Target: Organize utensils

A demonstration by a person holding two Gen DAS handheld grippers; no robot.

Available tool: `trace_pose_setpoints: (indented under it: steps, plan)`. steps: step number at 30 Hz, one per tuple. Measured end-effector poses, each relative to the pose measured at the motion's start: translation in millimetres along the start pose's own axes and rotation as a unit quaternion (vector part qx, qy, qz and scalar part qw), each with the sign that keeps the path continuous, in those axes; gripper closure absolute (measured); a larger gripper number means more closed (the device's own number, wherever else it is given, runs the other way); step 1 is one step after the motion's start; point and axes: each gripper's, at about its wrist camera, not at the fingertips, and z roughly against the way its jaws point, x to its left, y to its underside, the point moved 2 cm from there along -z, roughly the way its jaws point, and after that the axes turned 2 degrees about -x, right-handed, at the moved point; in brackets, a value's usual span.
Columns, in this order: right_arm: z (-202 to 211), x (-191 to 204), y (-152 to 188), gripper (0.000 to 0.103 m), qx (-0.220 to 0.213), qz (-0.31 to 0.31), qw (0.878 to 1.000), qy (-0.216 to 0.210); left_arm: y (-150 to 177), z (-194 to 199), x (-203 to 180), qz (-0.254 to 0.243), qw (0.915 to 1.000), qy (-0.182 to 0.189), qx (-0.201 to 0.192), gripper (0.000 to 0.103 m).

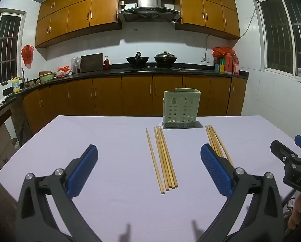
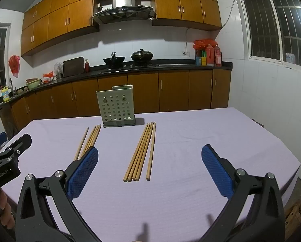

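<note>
The left gripper (image 1: 149,167) hangs spread wide above the table (image 1: 110,141), empty, with one bunch of chopsticks (image 1: 163,159) lying between its fingers. The right gripper (image 2: 149,166) is likewise spread and empty over a second bunch (image 2: 141,153). Beyond both stands the perforated holder (image 1: 181,109).

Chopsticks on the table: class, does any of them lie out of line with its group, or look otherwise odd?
Yes, mildly. In the left group, one chopstick lies apart from the bundled four. In the right group, one chopstick likewise lies off to the side. The holder stands upright. Nothing looks broken or spilled.
</note>
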Motion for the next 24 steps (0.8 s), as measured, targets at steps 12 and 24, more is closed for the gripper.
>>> trace_pose_setpoints:
  steps: [12, 24]
  plan:
    - [1.4, -0.7, 0.0, 0.002, 0.000, -0.002, 1.000, 0.000, 0.0, -0.1, 0.0, 0.001, 1.0000, 0.000, 0.000, 0.004]
    - [1.9, -1.7, 0.4, 0.002, 0.000, -0.003, 1.000, -0.001, -0.1, 0.1, 0.0, 0.000, 1.0000, 0.000, -0.001, 0.004]
